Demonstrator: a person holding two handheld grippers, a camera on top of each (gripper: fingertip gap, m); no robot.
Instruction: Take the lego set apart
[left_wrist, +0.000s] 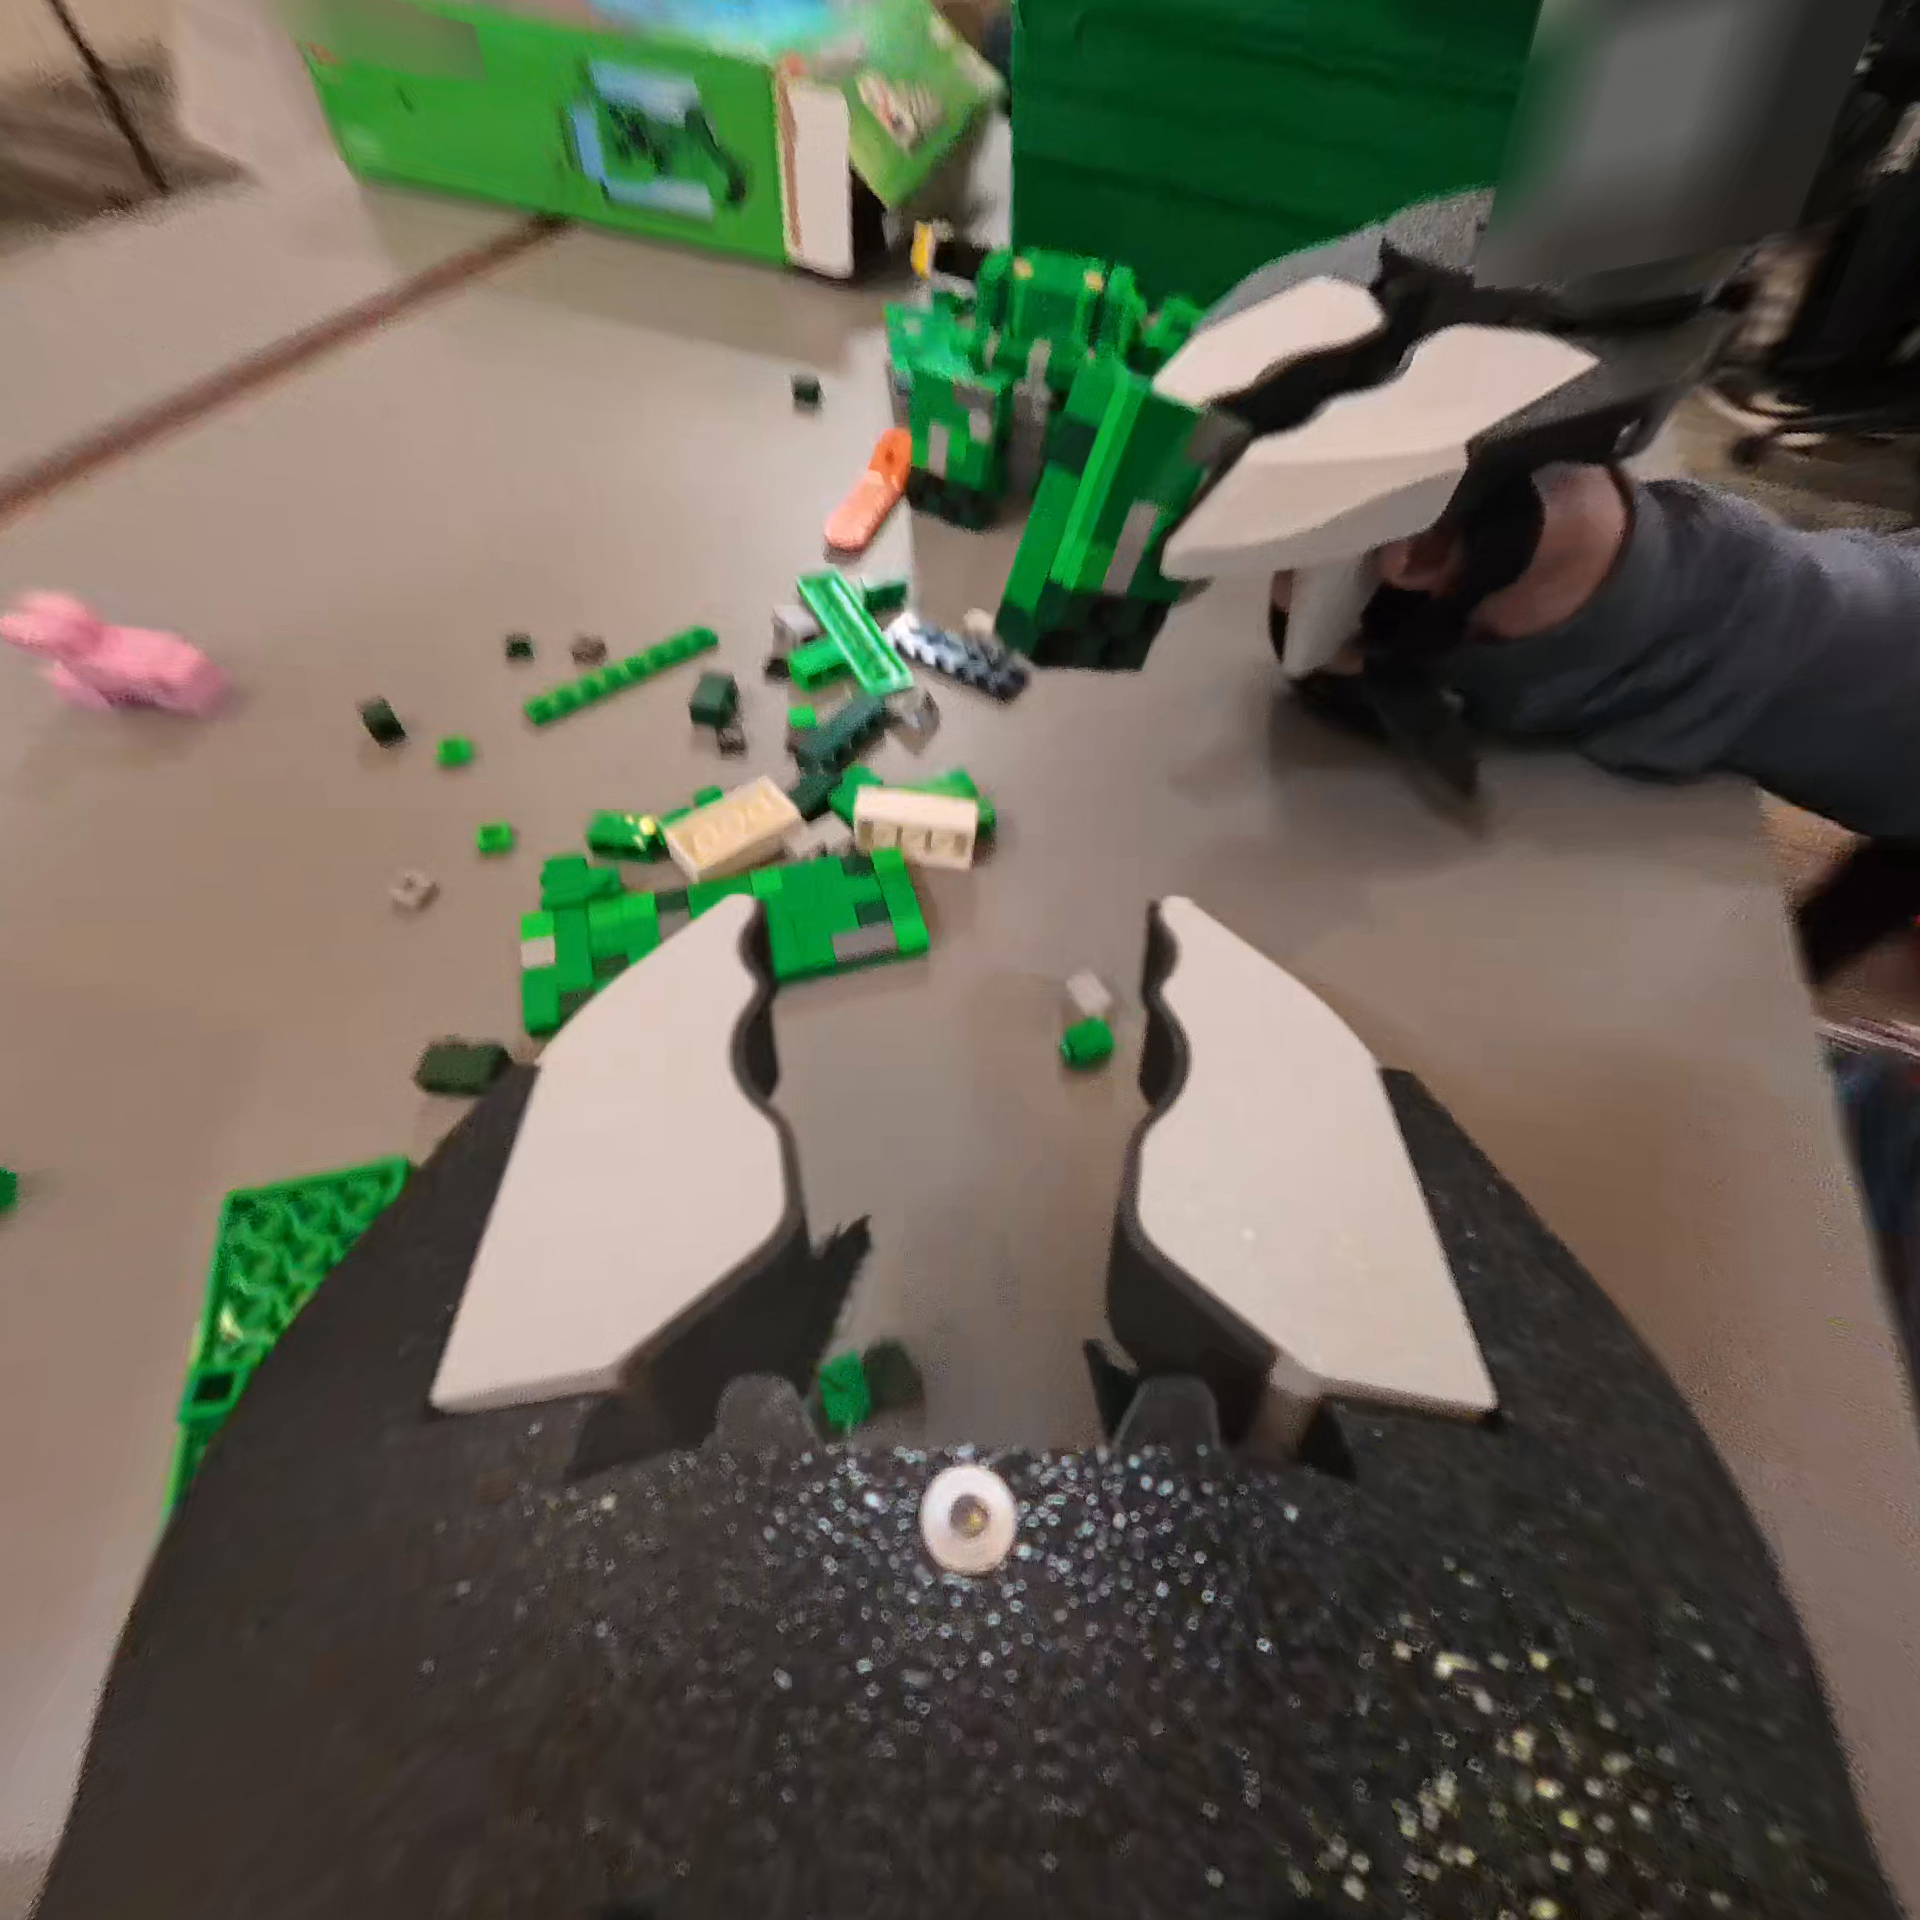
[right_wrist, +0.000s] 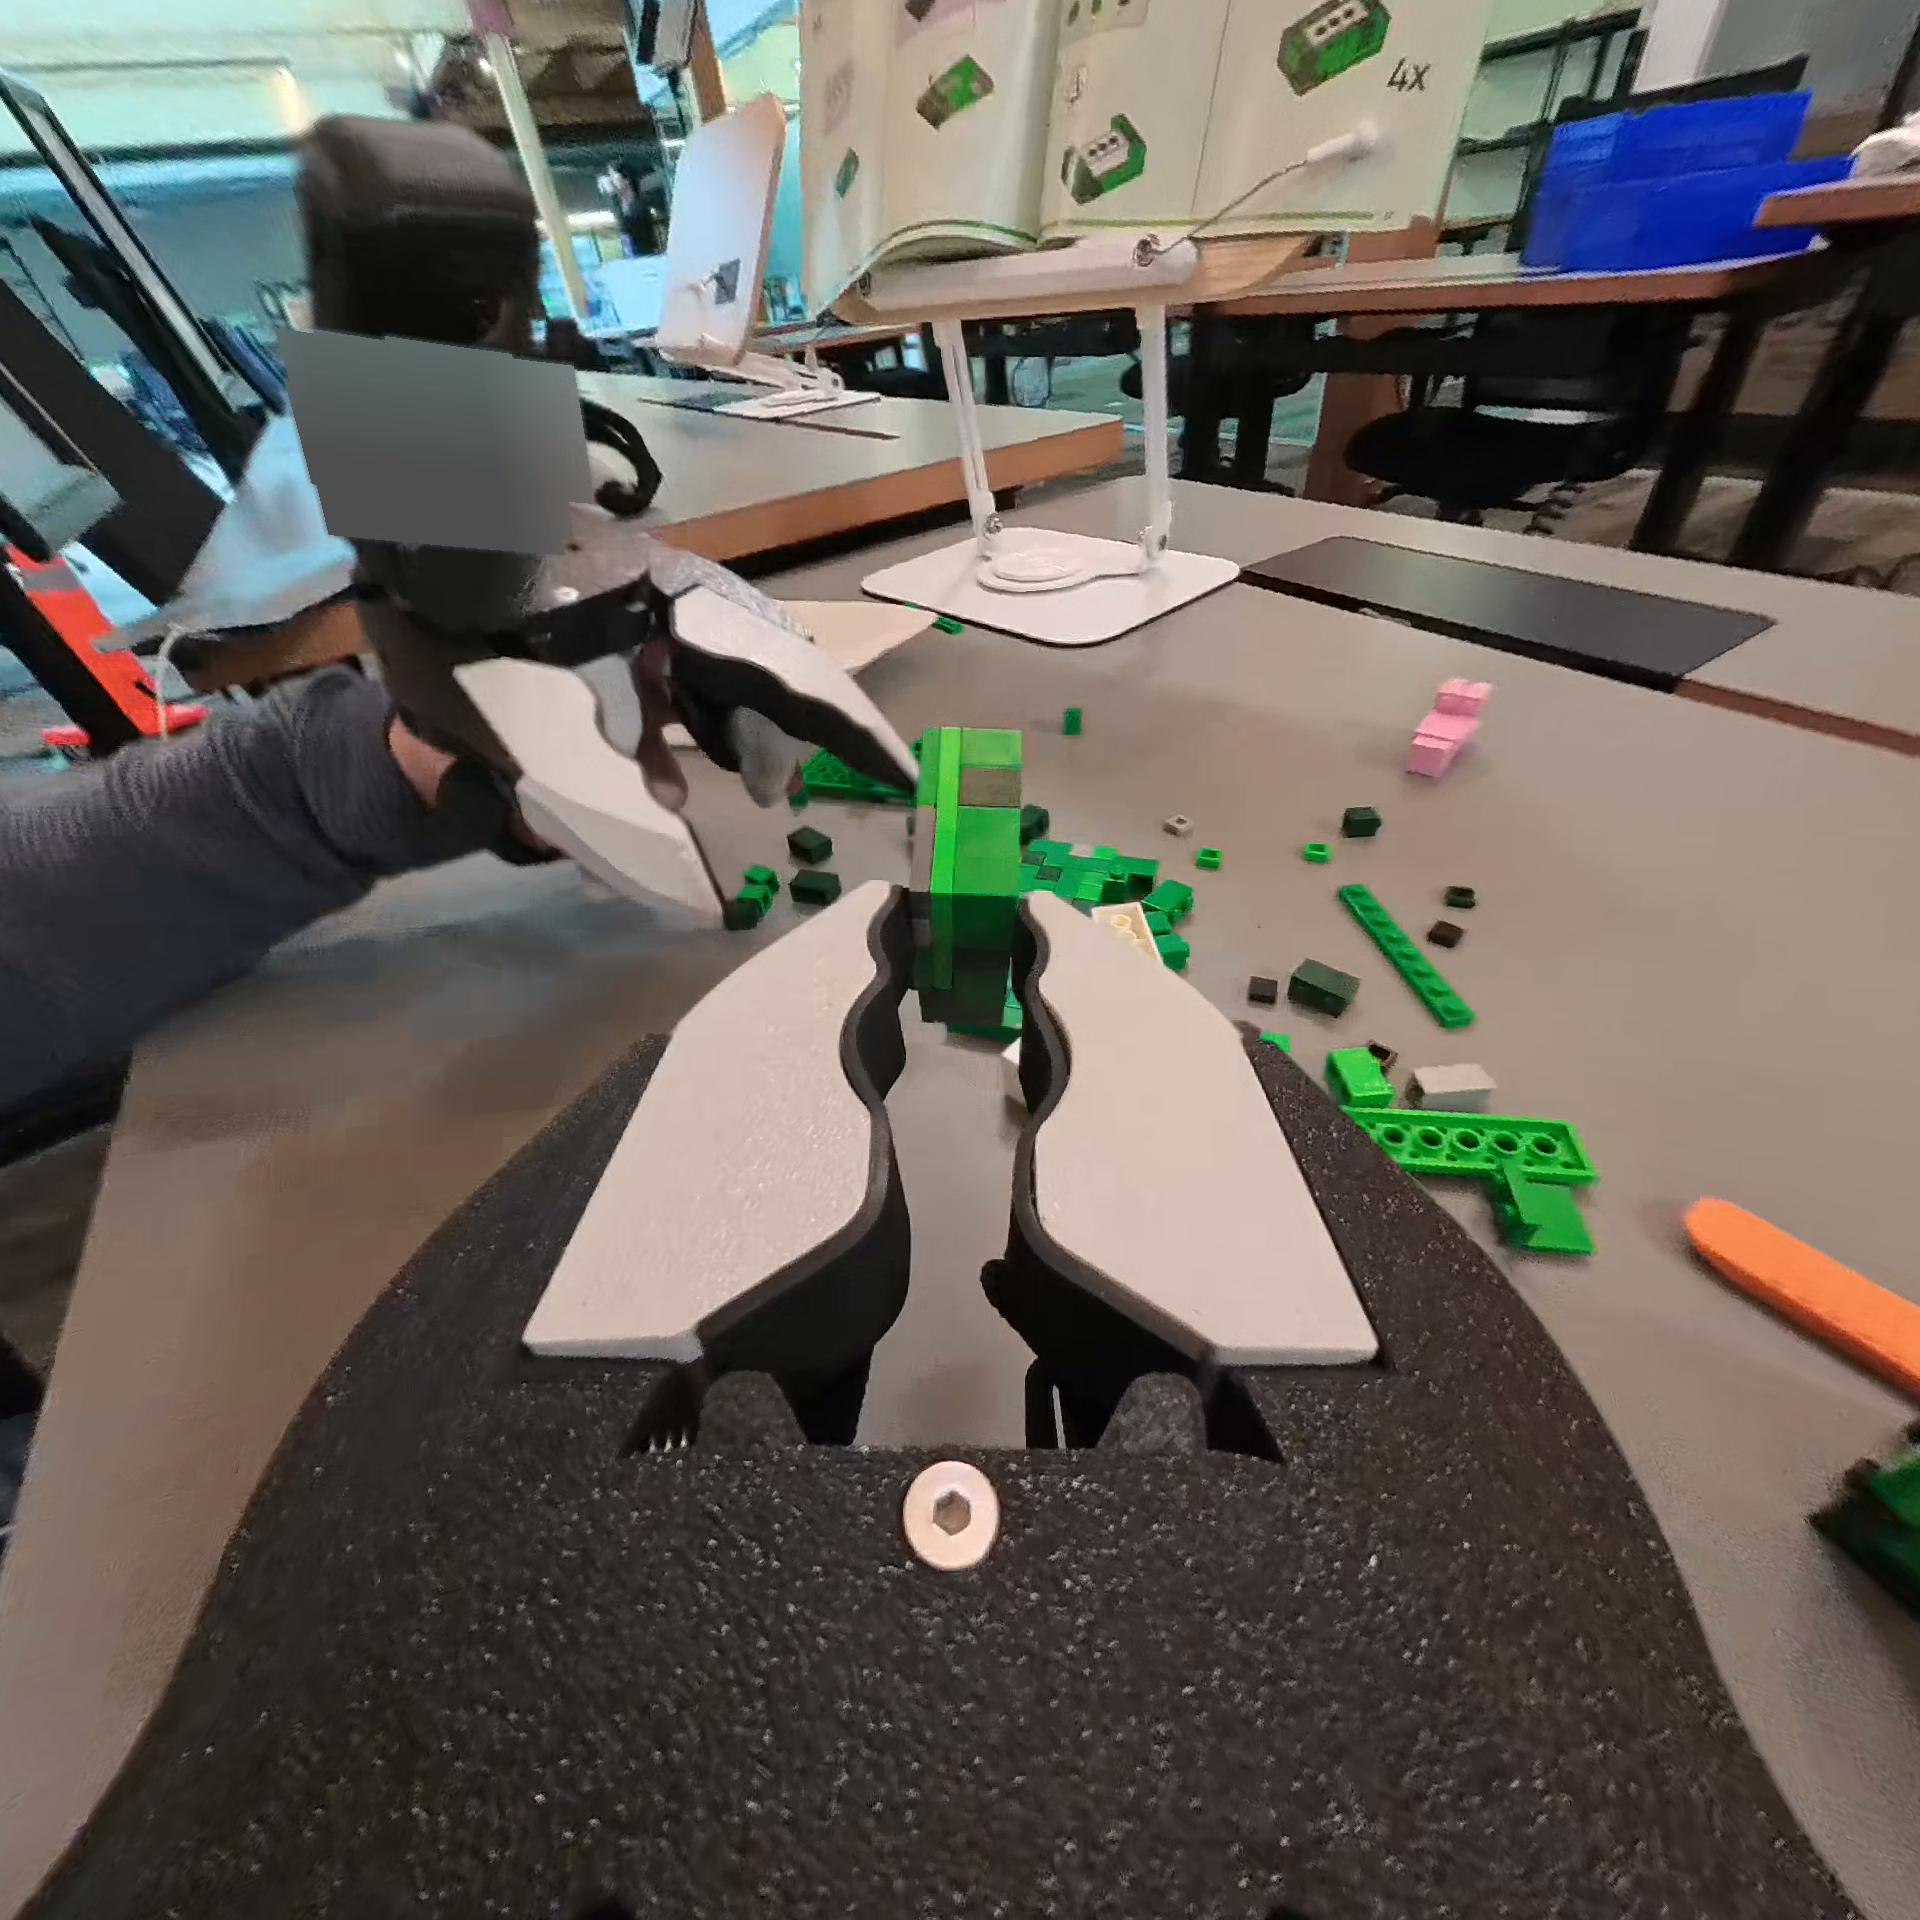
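Lego column (right_wrist: 971, 894) clenched in right hand-held gripper (right_wrist: 956, 914), loose bricks (right_wrist: 1403, 951) around; left hand-held gripper (left_wrist: 956, 925) released.

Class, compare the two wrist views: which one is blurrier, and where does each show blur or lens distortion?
Left wrist view: blurrier overall; the green box and pink figure smear. Right wrist view: sharper on the green column between the jaws, while the orange tool softens at the edge; table lines bow from the wide-angle lens.
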